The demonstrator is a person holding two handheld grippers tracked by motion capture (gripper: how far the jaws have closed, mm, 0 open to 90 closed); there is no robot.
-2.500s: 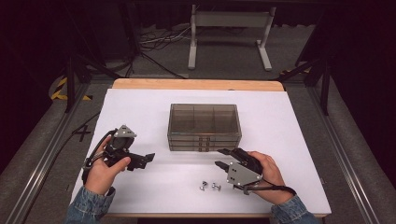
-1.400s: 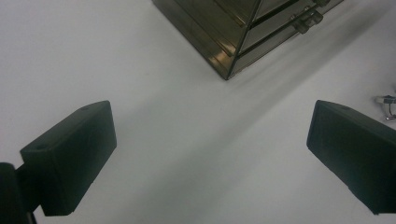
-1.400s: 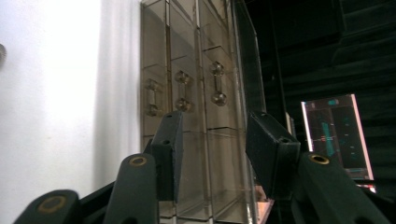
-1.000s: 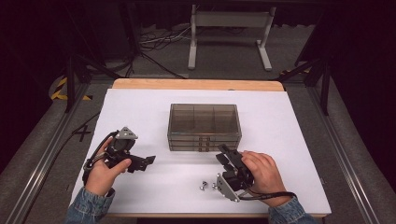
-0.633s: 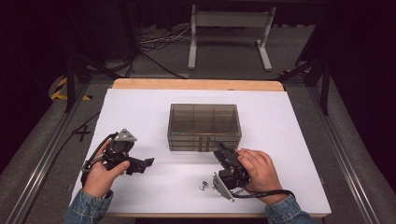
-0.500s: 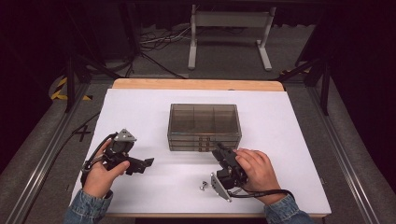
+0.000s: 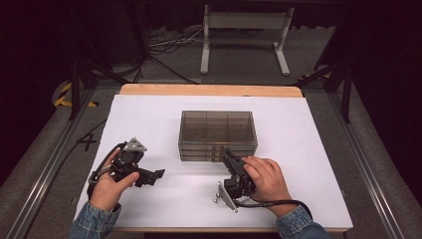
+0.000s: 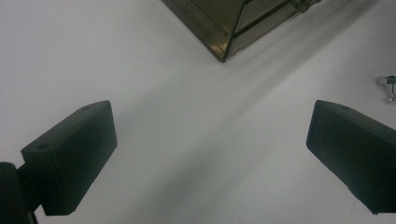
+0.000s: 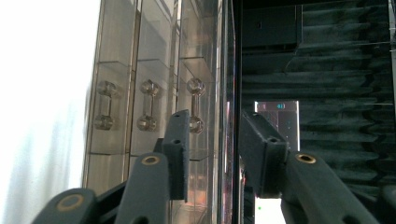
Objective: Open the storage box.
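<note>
A smoky see-through drawer box (image 7: 218, 133) stands mid-table. The right gripper view looks at it sideways, with its three drawer handles (image 9: 148, 105) in a row. My right gripper (image 7: 227, 154) lies rolled on its side, tips close to the box front. Its jaws have just been closing and stand open (image 9: 215, 140), the top handle (image 9: 195, 105) just beyond one fingertip (image 9: 179, 140), no pad pressing on anything. My left gripper (image 7: 158, 174) rests at the left of the table, pointing right, wide open (image 8: 210, 154) over bare white surface.
Small metal pieces (image 7: 216, 199) lie on the white table (image 7: 298, 149) beside my right hand, one also at the edge of the left gripper view (image 8: 390, 86). A wooden strip (image 7: 209, 90) runs along the far edge. Dark floor surrounds the table.
The right hand rolled its gripper onto its side and moved it up toward the box front, jaws narrowing. The left gripper stayed put.
</note>
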